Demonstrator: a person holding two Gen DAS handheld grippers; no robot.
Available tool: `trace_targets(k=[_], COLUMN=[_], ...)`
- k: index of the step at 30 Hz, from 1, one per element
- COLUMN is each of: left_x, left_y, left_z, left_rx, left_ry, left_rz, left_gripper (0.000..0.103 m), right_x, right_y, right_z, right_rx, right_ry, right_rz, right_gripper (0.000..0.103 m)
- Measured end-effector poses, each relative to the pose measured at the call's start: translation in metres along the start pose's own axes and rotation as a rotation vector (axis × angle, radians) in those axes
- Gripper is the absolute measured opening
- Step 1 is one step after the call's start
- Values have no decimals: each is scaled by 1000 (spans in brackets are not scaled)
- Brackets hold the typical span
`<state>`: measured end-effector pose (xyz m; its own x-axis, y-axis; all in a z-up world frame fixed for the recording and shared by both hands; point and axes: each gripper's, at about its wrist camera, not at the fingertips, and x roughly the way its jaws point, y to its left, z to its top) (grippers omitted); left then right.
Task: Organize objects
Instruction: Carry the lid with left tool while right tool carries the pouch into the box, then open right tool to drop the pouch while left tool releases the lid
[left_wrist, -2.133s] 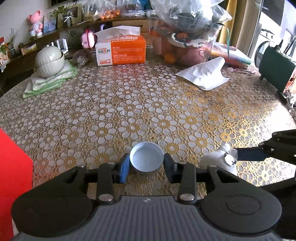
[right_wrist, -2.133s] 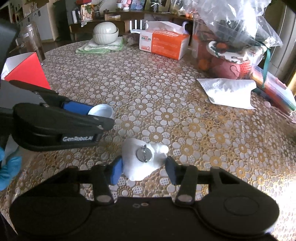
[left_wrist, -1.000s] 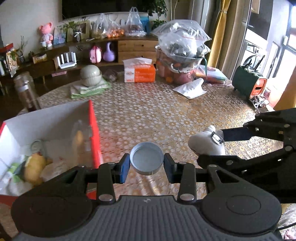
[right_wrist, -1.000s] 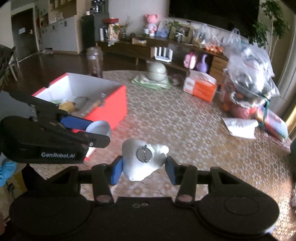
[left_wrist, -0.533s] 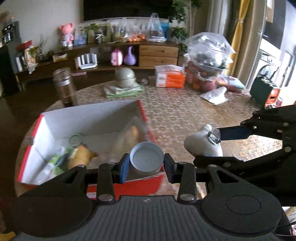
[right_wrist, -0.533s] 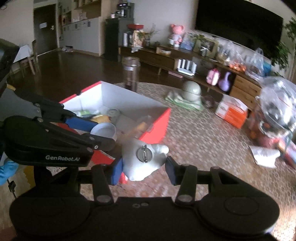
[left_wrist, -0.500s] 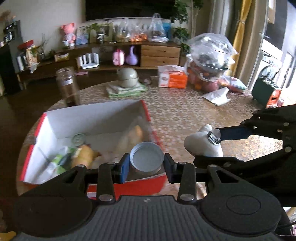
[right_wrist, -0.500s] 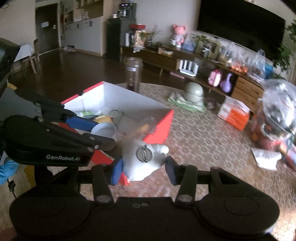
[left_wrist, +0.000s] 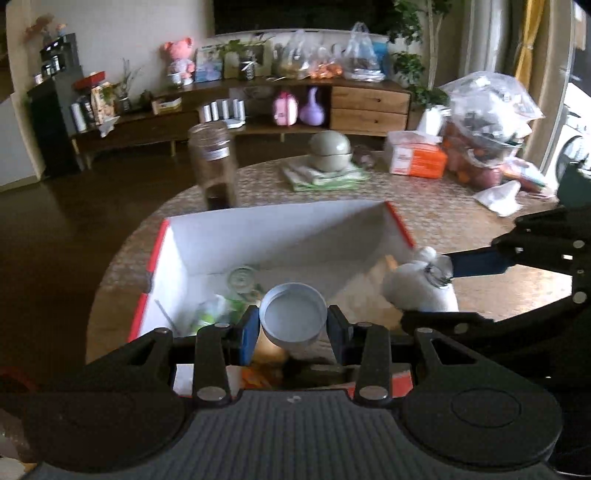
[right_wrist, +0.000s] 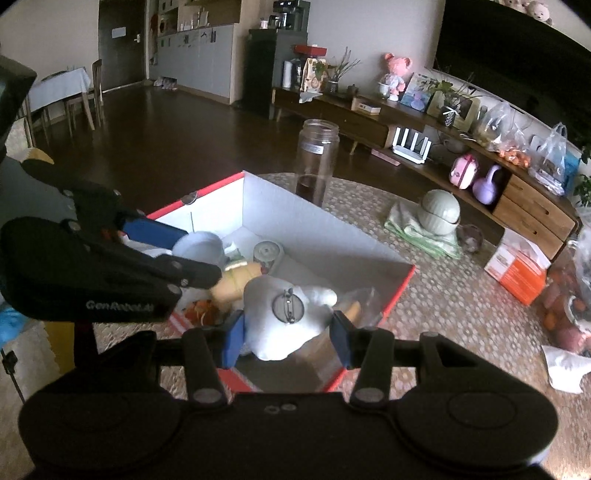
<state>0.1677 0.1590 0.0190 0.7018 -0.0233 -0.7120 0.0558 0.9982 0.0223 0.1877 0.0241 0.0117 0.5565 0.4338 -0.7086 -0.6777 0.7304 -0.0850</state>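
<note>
In the left wrist view, the left gripper (left_wrist: 293, 326) is hanging above the near end of the red box (left_wrist: 280, 236), its jaws clamped on a small round lid (left_wrist: 293, 317) that is facing the camera with its hollow side. Inside the white-lined box, a small jar (left_wrist: 242, 278), a yellowish item and some green packaging are lying near the left corner, though blur is making them hard to name. To the right, the right gripper (left_wrist: 439, 275) is reaching in over the box's right wall, holding a white plush toy (left_wrist: 417, 291) by its sides. Beyond the box, on the patterned worktop (left_wrist: 443, 221), a tall glass jar (left_wrist: 214, 166), stacked grey bowls (left_wrist: 328, 151) on a green cloth, and an orange tissue box (left_wrist: 417, 158) are standing well apart.

In the right wrist view, the right gripper (right_wrist: 288, 332) is gripping the white plush toy (right_wrist: 284, 317), jaws closed against its flanks, a metal ring showing on its front. It is hovering over the near right part of the red box (right_wrist: 332, 229). The left gripper (right_wrist: 192, 251) is coming in from the left, carrying the small round lid (right_wrist: 199, 245) over the box's left part. The small jar (right_wrist: 267, 254) is lying on the box floor just beyond the toy, and the tall glass jar (right_wrist: 317, 162) is standing behind the far wall.
</note>
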Motion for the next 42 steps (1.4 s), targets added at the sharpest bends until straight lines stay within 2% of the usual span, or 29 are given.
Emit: trace_targets(k=[9,15,24,28,30,32,33,42], left_x=[55,90,116,121,122,121,120,99], left_y=[33,40,38,45,47,50,51,56], left_z=[18,20,16,17,16,14,14,9], left_rx=[-12,-7,3,-31,-38,-51,-65,-134], left_ry=[42,91,141,162,164,159,157,128], left_rz=[65,77,68,59,69,73,68,59], left_gripper=[38,38,38,38,43,56,67,68], right_x=[58,93,110,110,109,106,105,79], right_y=[1,-1,2,8,10,8,7,2], right_z=[16,16,5,3,2,1,1,0], right_rx=[-12,0,-13,-39,-46,-34,-25,26], right_ry=[50,106,151,164,163,160,160,118], right_rz=[-14,-20,-16,12,18,20,25,45], right_gripper=[48,48,50,59,61,62,62,63])
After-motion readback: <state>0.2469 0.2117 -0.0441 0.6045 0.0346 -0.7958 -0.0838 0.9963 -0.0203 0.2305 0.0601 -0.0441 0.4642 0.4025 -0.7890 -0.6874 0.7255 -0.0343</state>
